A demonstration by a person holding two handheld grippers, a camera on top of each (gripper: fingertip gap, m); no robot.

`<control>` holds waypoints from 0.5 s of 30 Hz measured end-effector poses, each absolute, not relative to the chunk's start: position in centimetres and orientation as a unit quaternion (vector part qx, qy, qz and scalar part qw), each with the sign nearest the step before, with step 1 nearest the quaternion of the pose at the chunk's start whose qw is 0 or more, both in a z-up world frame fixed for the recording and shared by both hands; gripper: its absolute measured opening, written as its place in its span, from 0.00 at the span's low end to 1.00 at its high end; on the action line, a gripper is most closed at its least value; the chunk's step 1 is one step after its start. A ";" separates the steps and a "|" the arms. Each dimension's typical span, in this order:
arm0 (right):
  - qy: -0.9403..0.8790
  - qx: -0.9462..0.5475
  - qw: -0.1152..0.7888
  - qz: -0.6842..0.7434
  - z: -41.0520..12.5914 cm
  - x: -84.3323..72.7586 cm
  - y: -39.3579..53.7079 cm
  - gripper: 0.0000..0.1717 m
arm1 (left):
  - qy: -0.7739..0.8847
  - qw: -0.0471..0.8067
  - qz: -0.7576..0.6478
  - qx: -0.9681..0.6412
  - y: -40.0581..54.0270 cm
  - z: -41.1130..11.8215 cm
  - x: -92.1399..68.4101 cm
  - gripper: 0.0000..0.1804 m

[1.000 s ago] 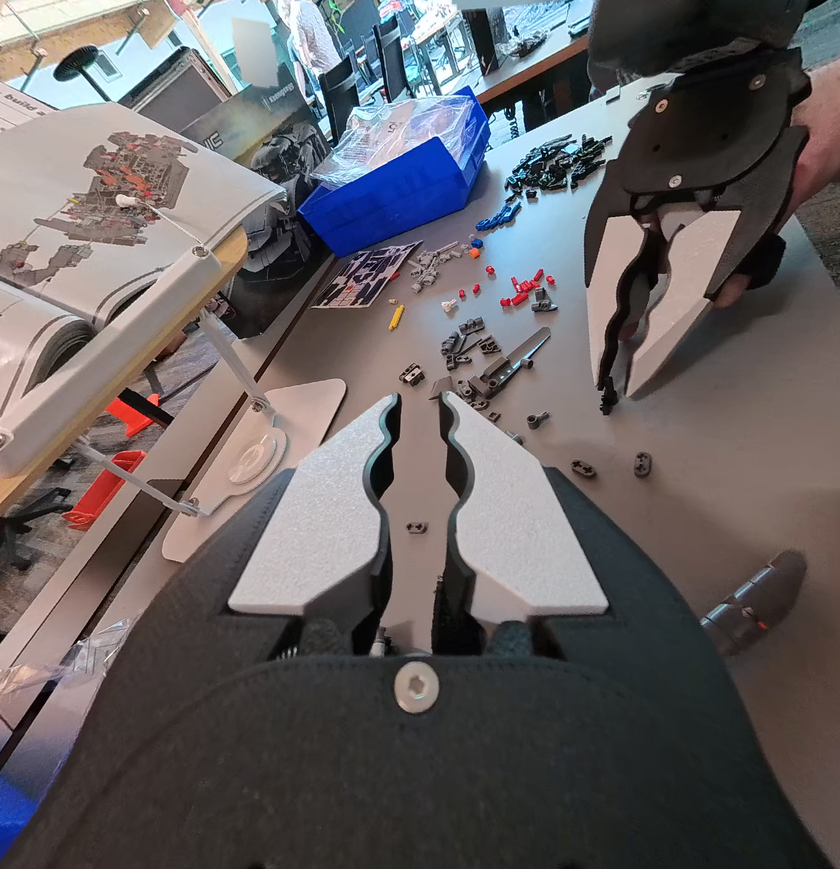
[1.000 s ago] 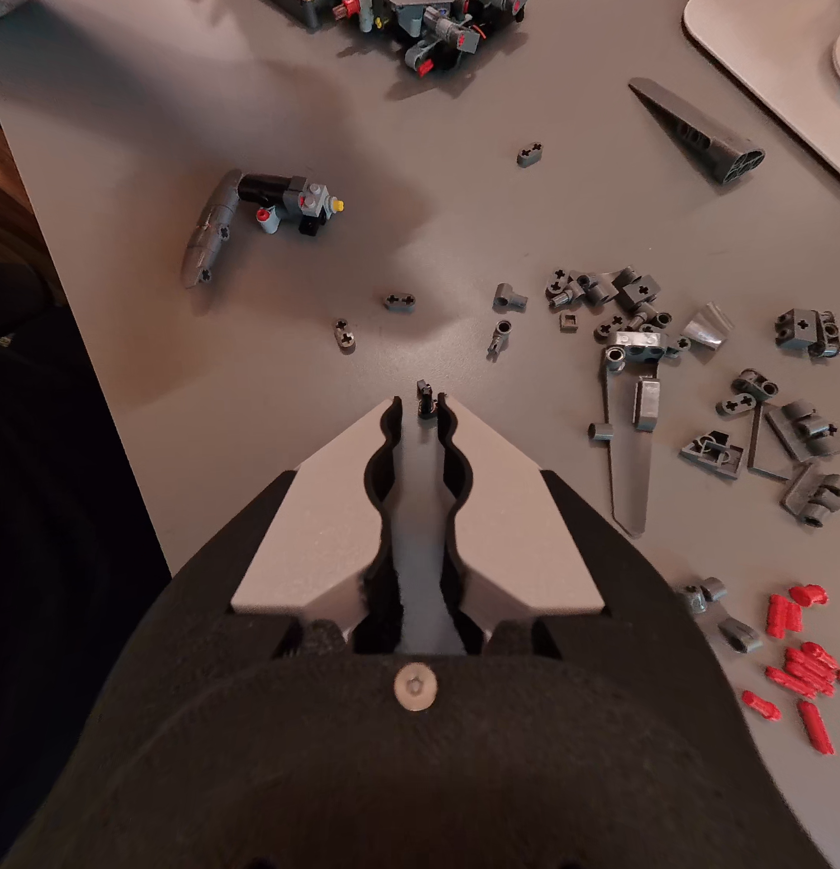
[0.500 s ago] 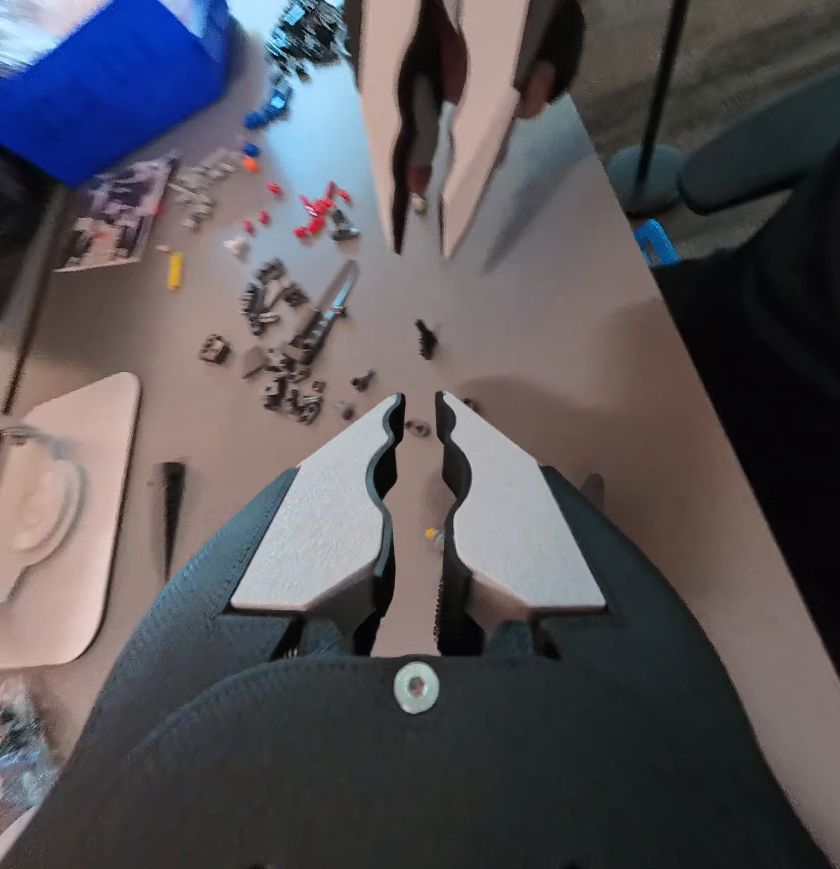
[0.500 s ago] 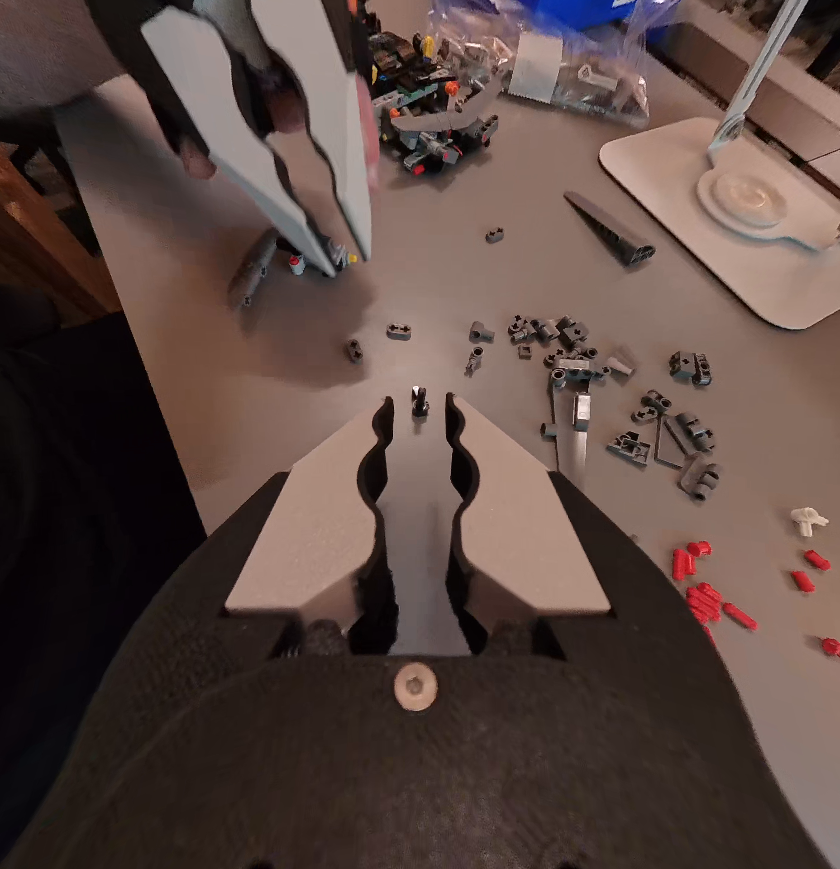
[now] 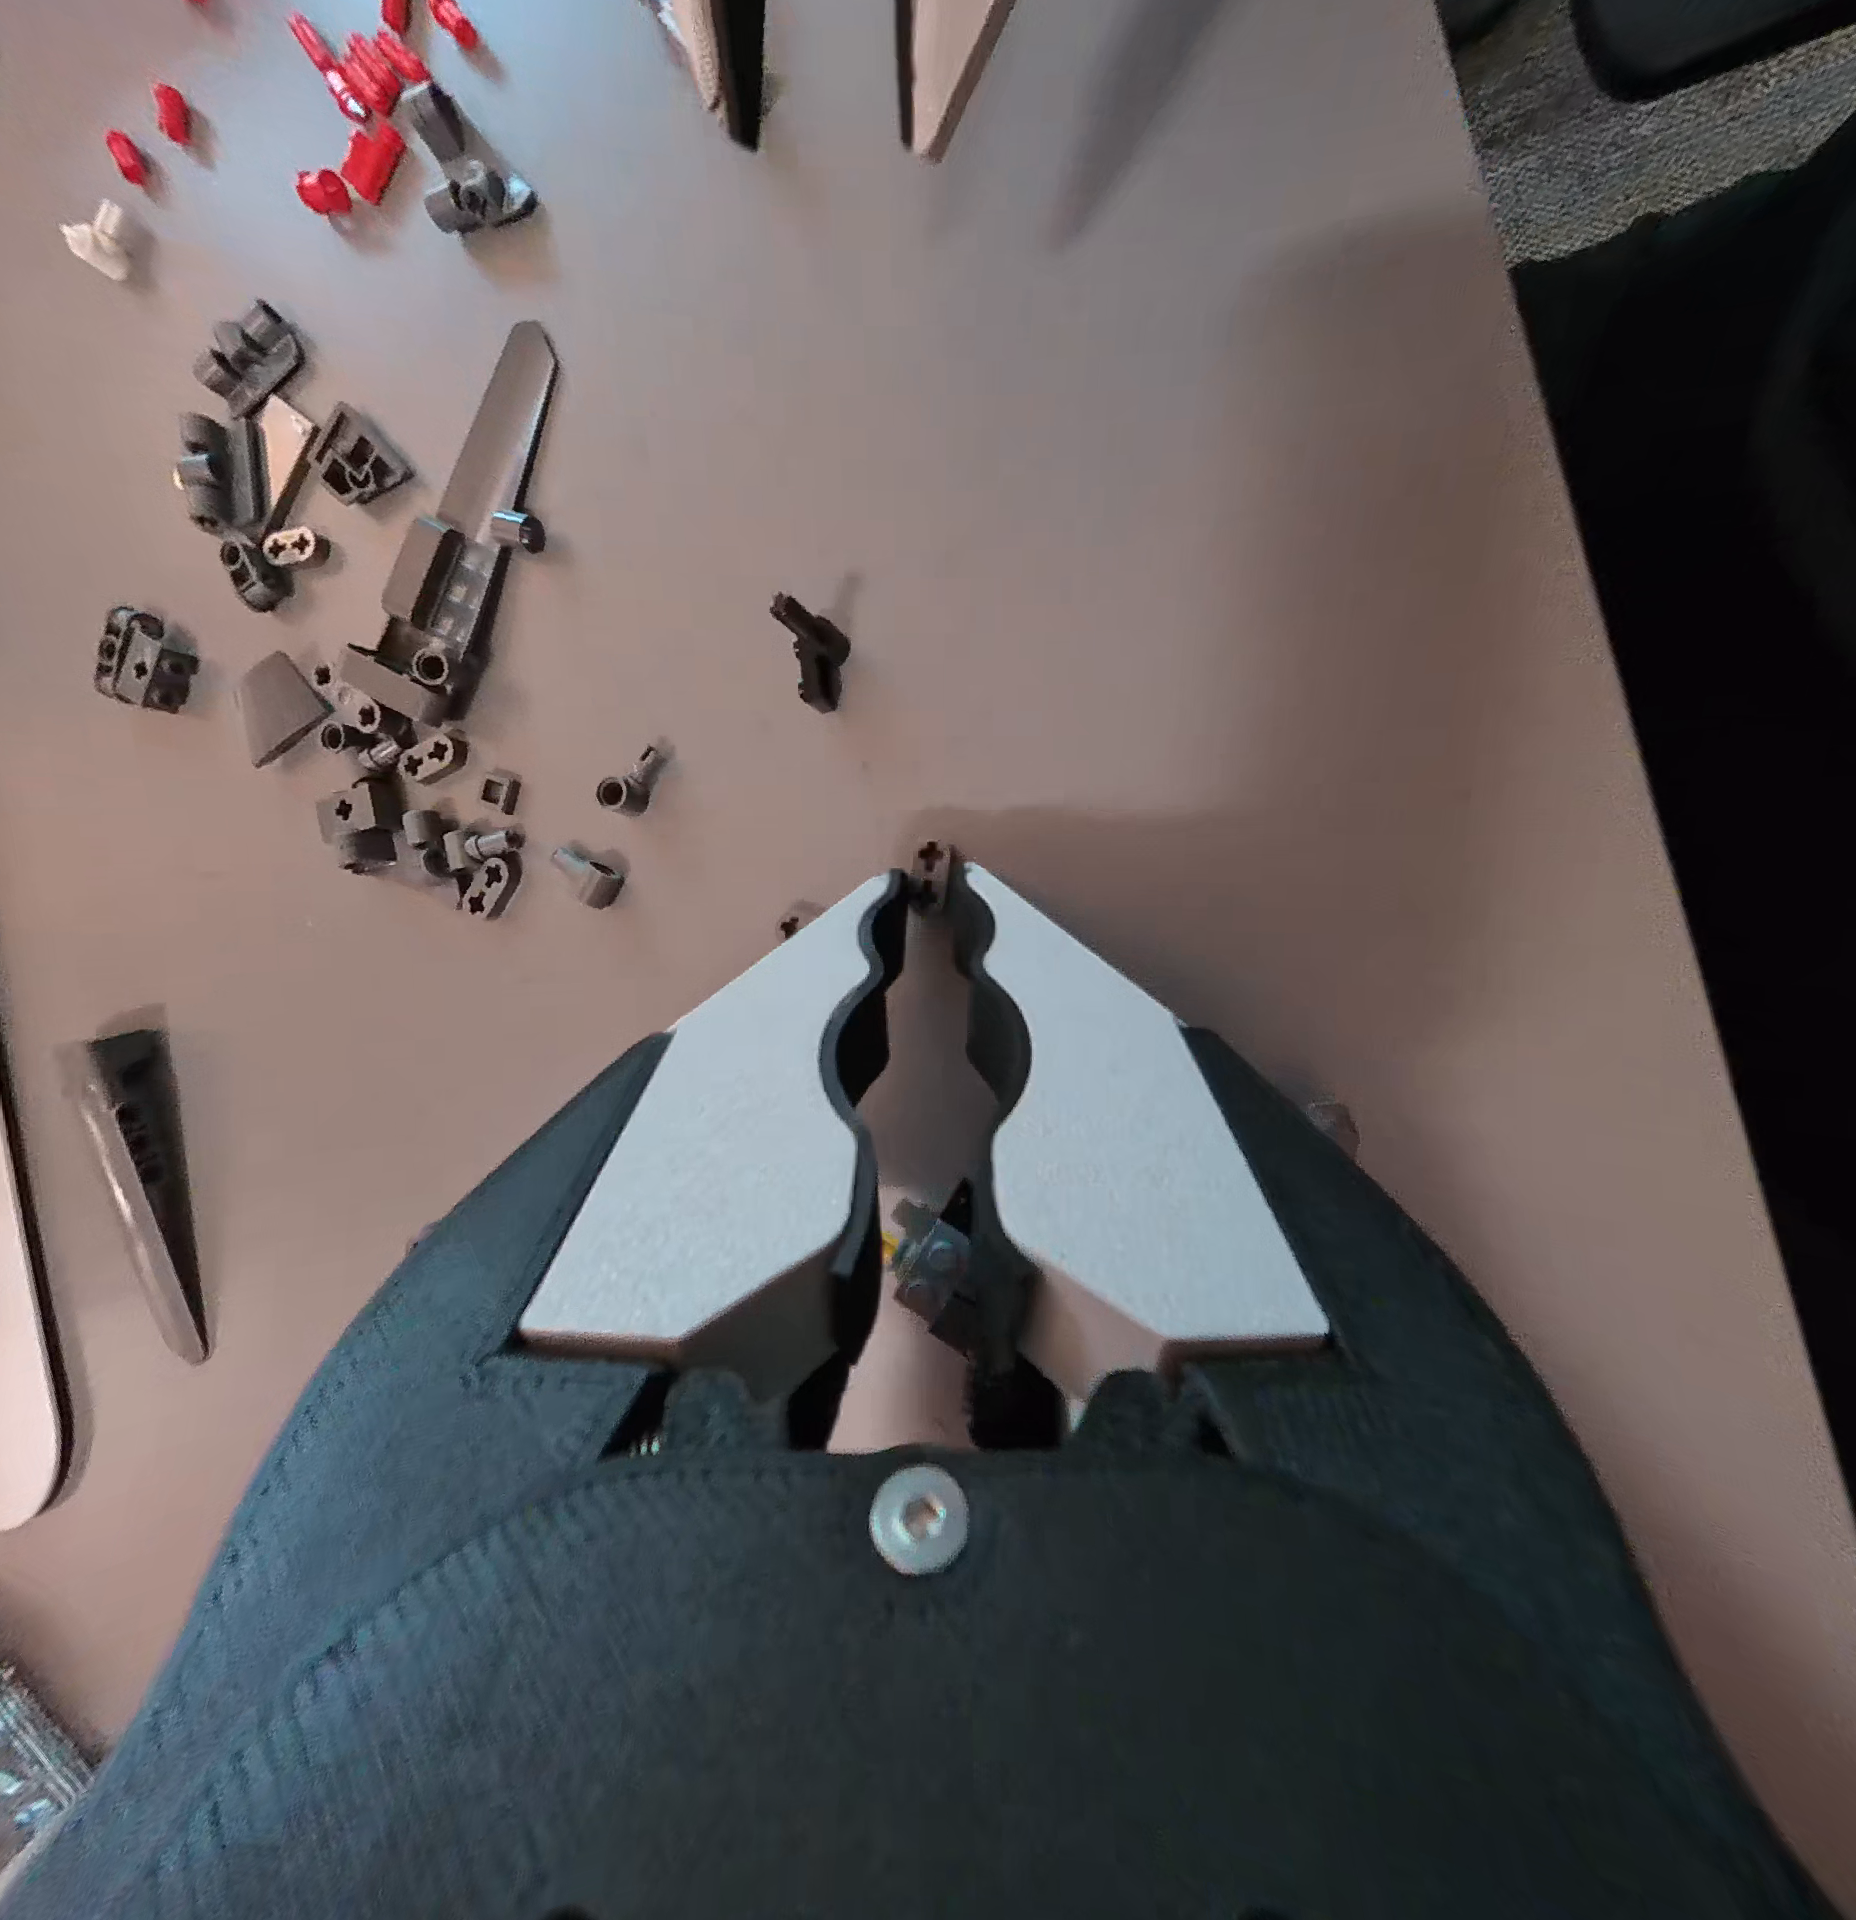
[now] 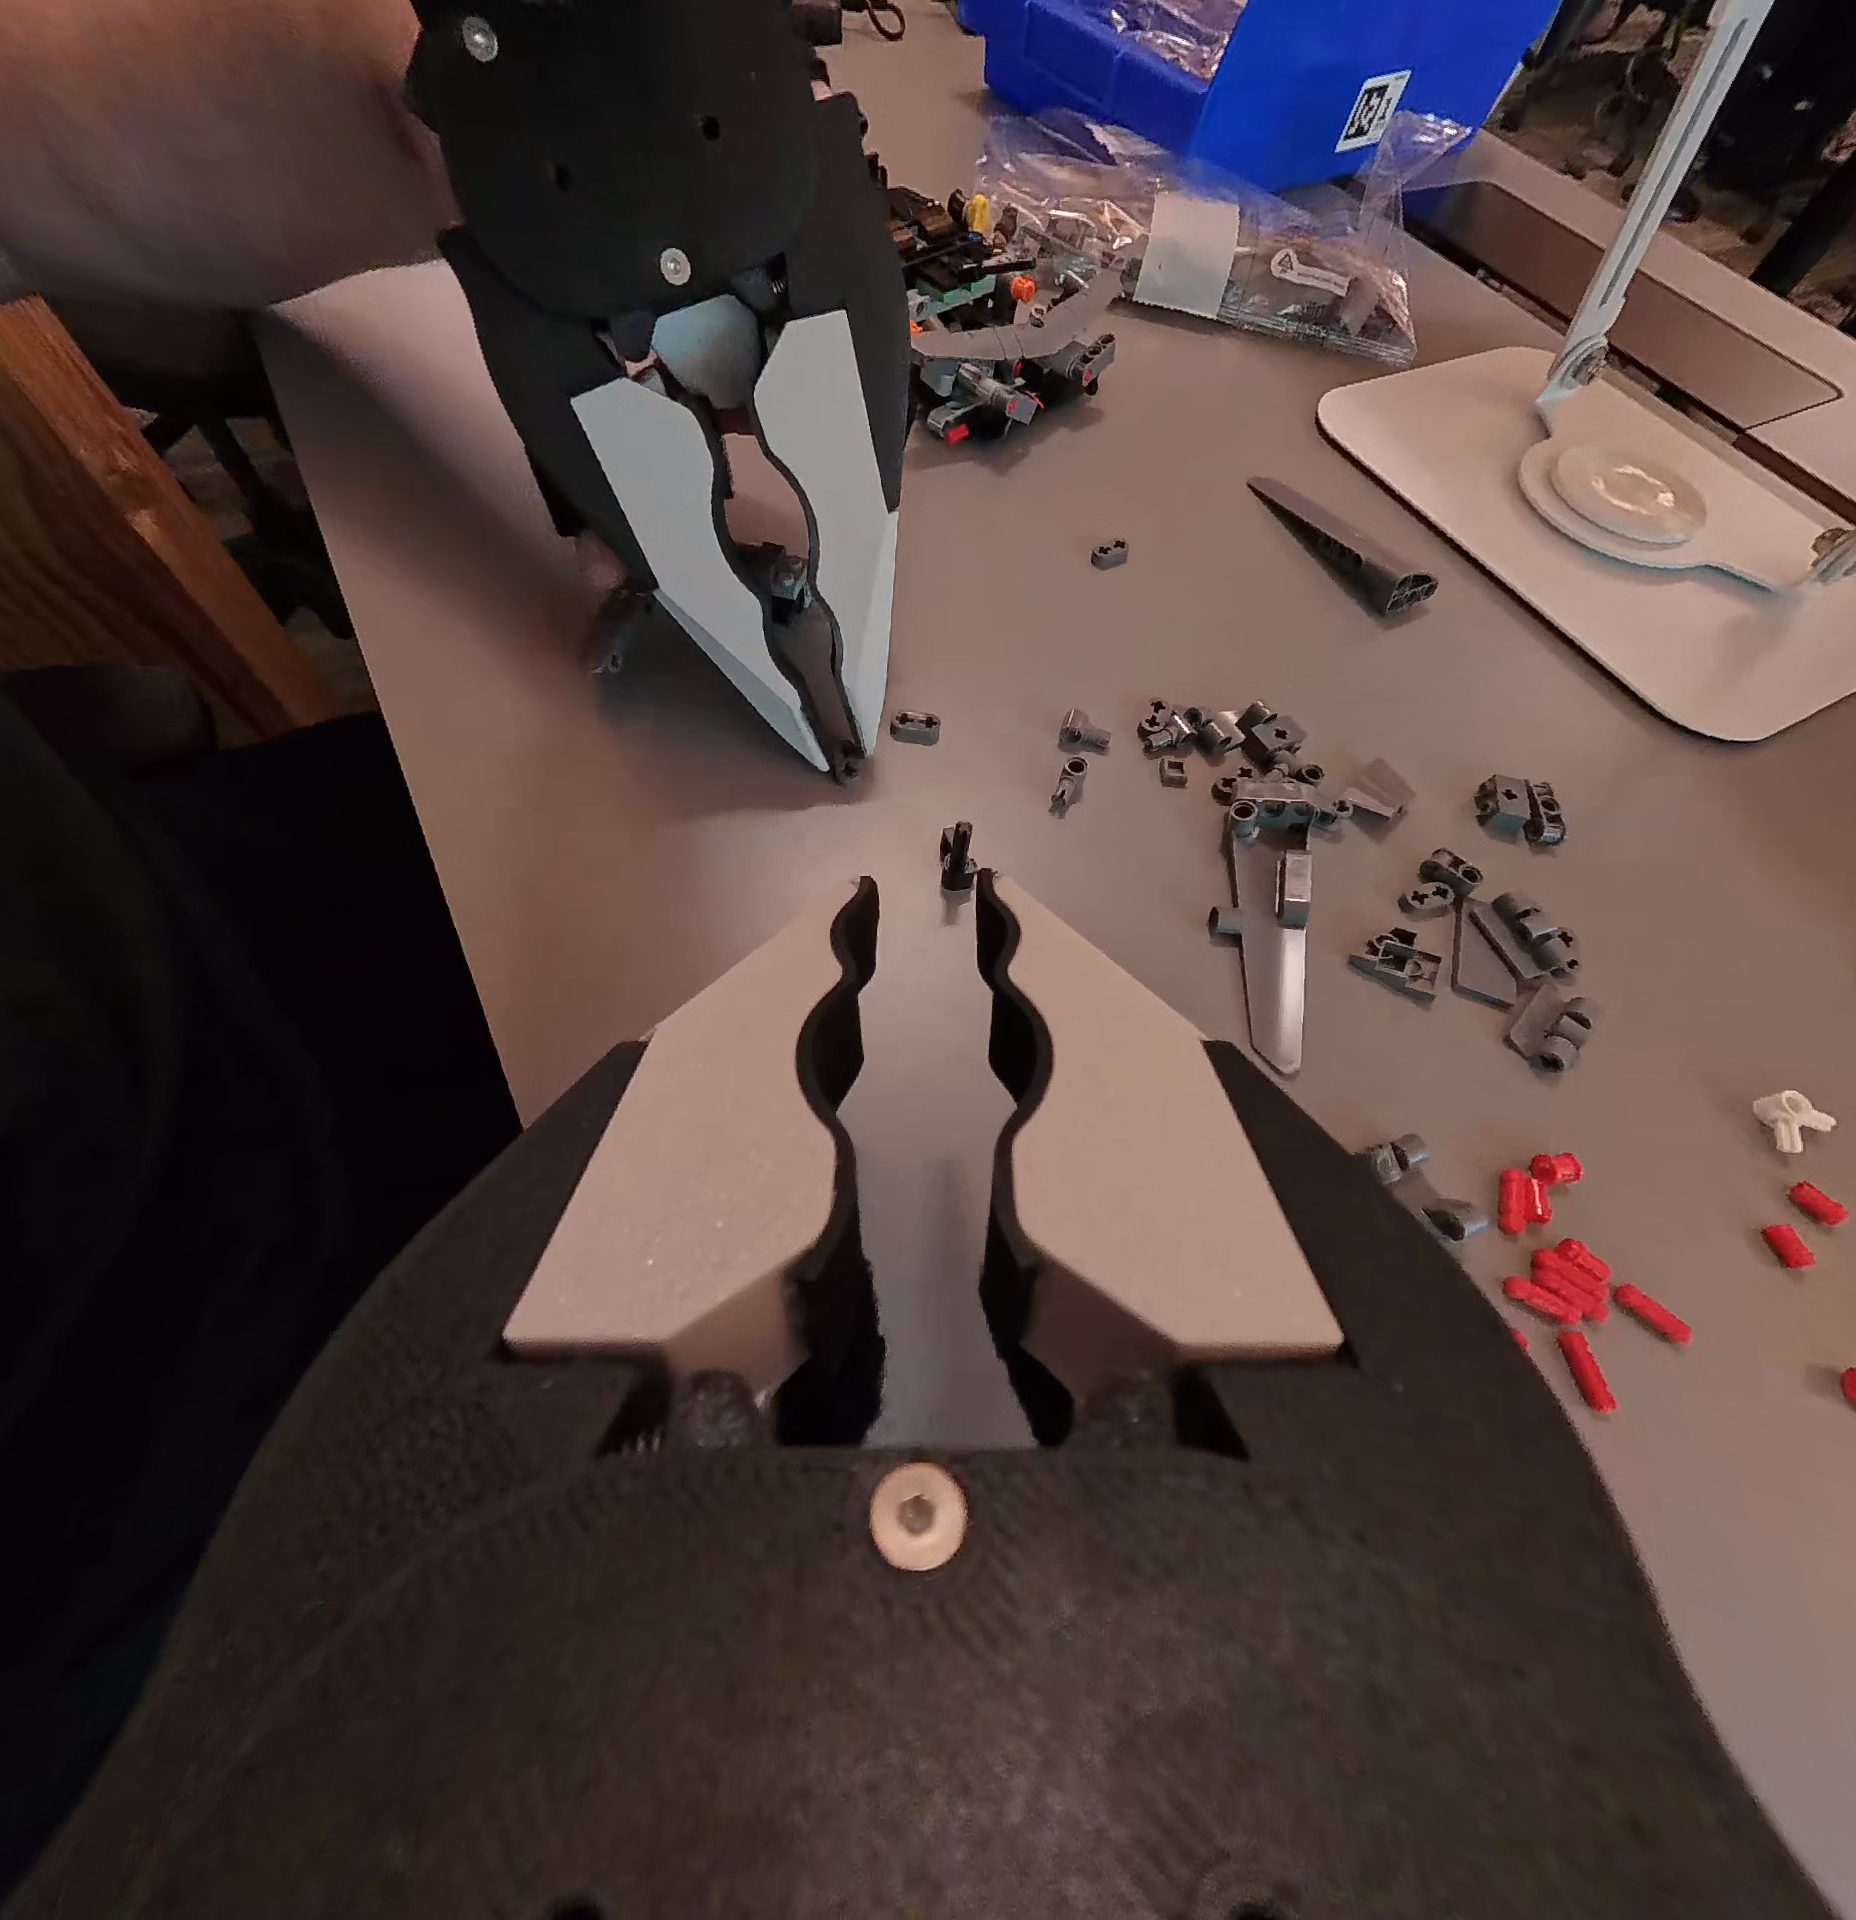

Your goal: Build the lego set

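My left gripper (image 5: 929, 883) points down at the grey table (image 5: 1163, 520) and is shut on a small grey two-hole connector (image 5: 931, 868) at its very tips. The right wrist view shows this gripper (image 6: 849, 764) too, with the same small piece pinched at its tips against the table. My right gripper (image 6: 924, 883) is open and empty. A small black pin piece (image 6: 957, 857) stands upright on the table just ahead of its right fingertip (image 6: 991, 894). That black piece (image 5: 815, 649) also shows in the left wrist view, below the right gripper (image 5: 836, 114).
Loose grey pieces (image 6: 1319, 831) and red pins (image 6: 1568, 1278) lie to the right. A dark wedge piece (image 6: 1350, 551), a white stand base (image 6: 1526, 582), a plastic bag (image 6: 1267, 249), a blue bin (image 6: 1215, 83) and a part-built model (image 6: 997, 364) lie farther back. The table's edge (image 6: 415, 779) runs on the left. Tip to tip, the grippers are about 10 cm apart.
My left gripper swung down toward the table's near edge and closed on the small grey connector. My right gripper opened and drew back; the black piece now stands free on the table.
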State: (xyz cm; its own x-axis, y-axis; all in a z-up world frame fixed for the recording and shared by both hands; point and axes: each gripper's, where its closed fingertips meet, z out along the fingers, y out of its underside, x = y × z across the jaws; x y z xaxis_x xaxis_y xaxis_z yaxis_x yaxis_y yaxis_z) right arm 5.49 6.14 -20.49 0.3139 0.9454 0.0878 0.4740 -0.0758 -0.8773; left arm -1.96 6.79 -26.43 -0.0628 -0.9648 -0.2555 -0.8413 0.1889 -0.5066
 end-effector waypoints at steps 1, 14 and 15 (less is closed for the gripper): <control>-0.521 -0.681 0.438 0.272 -20.5 5.5 6.1 0.09 | 0.722 0.272 -0.114 -0.626 6.8 -26.4 -1.9 0.03; -0.573 -0.548 0.591 0.150 -16.6 3.6 7.0 0.18 | 0.508 0.353 -0.418 -0.666 7.1 -18.5 1.3 0.03; -0.578 -0.522 0.614 0.128 -15.7 3.2 6.9 0.19 | 0.474 0.360 -0.476 -0.648 6.9 -16.8 1.6 0.03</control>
State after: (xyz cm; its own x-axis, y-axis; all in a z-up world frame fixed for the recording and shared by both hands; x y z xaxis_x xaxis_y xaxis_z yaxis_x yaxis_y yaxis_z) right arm 3.17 6.93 -15.72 0.2980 0.7610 0.5762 0.4464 0.4225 -0.7888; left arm 1.63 6.87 -16.85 0.0985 -0.9563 0.2753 -0.2720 -0.2920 -0.9169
